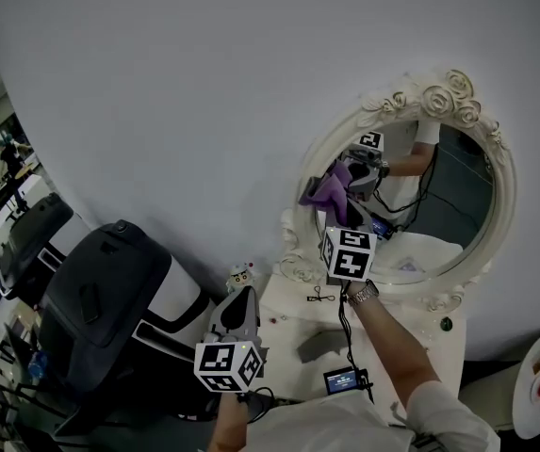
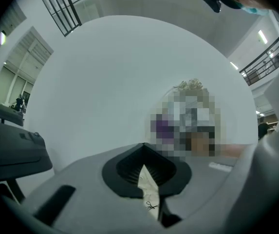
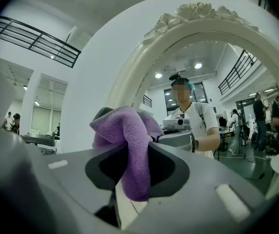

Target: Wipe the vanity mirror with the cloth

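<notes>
Nearest the person, the left claw (image 1: 241, 299) hangs low over the front of the tabletop (image 1: 288, 320). Its jaws are together and grip nothing. It gives the mirror no support.

Further in, the right claw (image 3: 137, 165) is clamped on a fold of the purple cloth (image 3: 128, 140), which bunches out above the jaws. The cloth is raised to the left part of the vanity mirror (image 1: 444, 201), which stands at the back of the tabletop.

Risks:
- Only a fold is pinched, so rubbing may drag the cloth free.
- A firm push could rock or shift the unsteadied mirror.

Not verifiable:
- Whether the cloth touches the glass; no view settles it.
- The lower left of the glass, which sits behind the right claw's marker cube (image 1: 349, 252) in the head view.
- The mirror in the left gripper view, where a mosaic patch covers it.
</notes>
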The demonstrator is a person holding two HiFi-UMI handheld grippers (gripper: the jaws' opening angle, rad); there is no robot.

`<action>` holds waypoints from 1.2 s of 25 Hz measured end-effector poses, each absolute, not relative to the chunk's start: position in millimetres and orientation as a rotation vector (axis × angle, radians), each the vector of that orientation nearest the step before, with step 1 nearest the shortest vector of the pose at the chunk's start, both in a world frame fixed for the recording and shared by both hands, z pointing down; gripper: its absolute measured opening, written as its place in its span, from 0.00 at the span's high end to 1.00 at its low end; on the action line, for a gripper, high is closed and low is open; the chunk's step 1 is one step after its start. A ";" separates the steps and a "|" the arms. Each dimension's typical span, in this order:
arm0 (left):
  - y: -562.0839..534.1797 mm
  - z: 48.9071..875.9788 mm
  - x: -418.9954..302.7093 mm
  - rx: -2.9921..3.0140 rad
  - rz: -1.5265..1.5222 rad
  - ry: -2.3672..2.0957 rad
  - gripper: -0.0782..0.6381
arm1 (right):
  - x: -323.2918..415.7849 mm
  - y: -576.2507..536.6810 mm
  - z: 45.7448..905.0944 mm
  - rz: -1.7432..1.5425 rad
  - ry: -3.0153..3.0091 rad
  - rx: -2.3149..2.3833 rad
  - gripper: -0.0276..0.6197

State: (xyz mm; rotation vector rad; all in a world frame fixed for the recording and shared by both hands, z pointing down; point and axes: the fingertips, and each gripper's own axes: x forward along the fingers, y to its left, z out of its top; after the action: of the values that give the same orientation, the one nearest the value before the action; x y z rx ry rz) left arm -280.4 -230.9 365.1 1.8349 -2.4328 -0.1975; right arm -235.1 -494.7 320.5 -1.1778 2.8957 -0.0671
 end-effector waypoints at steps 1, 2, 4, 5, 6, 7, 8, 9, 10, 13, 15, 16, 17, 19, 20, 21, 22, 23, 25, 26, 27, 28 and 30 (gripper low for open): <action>-230.9 366.2 -281.4 1.833 -0.197 -2.430 0.89 | -232.7 -497.6 320.6 -0.071 2.892 -1.187 0.78; -231.9 367.2 -281.8 1.835 -0.196 -2.424 0.89 | -229.9 -499.8 320.4 -0.074 2.889 -1.193 0.78; -237.4 368.4 -279.8 1.851 -0.192 -2.407 0.89 | -223.3 -502.8 319.1 -0.068 2.882 -1.204 0.78; -241.3 368.8 -277.6 1.863 -0.188 -2.396 0.89 | -219.5 -504.1 318.0 -0.055 2.877 -1.213 0.78; -245.5 369.3 -274.6 1.876 -0.184 -2.383 0.89 | -215.0 -505.5 316.9 -0.038 2.871 -1.225 0.78; -250.2 370.1 -270.9 1.891 -0.179 -2.368 0.89 | -209.3 -507.3 316.2 -0.025 2.862 -1.240 0.78; -255.2 371.1 -266.6 1.910 -0.175 -2.348 0.89 | -201.8 -509.5 316.1 -0.020 2.853 -1.258 0.78; -260.8 372.1 -261.5 1.932 -0.169 -2.325 0.89 | -192.4 -512.1 316.8 -0.020 2.841 -1.281 0.78; -266.8 372.7 -256.0 1.958 -0.163 -2.299 0.89 | -181.6 -515.1 317.6 -0.022 2.827 -1.308 0.78; -286.6 372.8 -238.1 2.040 -0.154 -2.223 0.89 | -145.5 -525.7 319.4 -0.015 2.783 -1.399 0.78; -299.6 373.4 -224.3 2.089 -0.153 -2.173 0.89 | -119.8 -533.5 320.7 -0.001 2.757 -1.464 0.78; -305.9 373.7 -216.6 2.115 -0.153 -2.147 0.89 | -106.0 -537.6 321.2 0.007 2.743 -1.498 0.78; -312.2 374.1 -208.3 2.140 -0.153 -2.120 0.89 | -91.3 -541.8 321.5 0.017 2.727 -1.535 0.78; -324.0 375.2 -190.8 2.189 -0.154 -2.065 0.89 | -60.1 -550.2 321.8 0.031 2.688 -1.614 0.78; -329.5 376.0 -182.2 2.211 -0.152 -2.038 0.89 | -44.6 -554.2 322.0 0.032 2.667 -1.652 0.78; -334.6 376.6 -173.9 2.232 -0.149 -2.012 0.89 | -29.7 -558.2 322.1 0.031 2.645 -1.688 0.78; -339.5 376.9 -165.8 2.254 -0.145 -1.988 0.89 | -15.2 -562.0 322.0 0.028 2.622 -1.723 0.78; -344.2 376.7 -158.0 2.275 -0.141 -1.964 0.89 | -1.3 -565.6 321.8 0.024 2.599 -1.757 0.78; -352.1 375.7 -143.8 2.312 -0.136 -1.926 0.89 | 24.1 -571.8 321.9 0.019 2.557 -1.816 0.78; -355.4 375.1 -137.8 2.325 -0.136 -1.912 0.89 | 34.9 -574.3 322.3 0.018 2.542 -1.841 0.78; -358.3 374.4 -132.4 2.336 -0.138 -1.900 0.89 | 44.6 -576.7 322.9 0.018 2.530 -1.863 0.78; -361.0 373.9 -127.4 2.345 -0.139 -1.891 0.89 | 53.5 -578.9 323.5 0.019 2.520 -1.882 0.78; -366.1 373.8 -118.6 2.359 -0.141 -1.875 0.89 | 69.2 -583.5 325.2 0.016 2.500 -1.913 0.78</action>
State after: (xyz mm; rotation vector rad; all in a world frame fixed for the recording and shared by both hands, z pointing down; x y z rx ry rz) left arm -118.6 -366.1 373.8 2.3585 -1.8749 -0.1414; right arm 69.2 -583.5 325.2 -1.9128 2.5003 0.0158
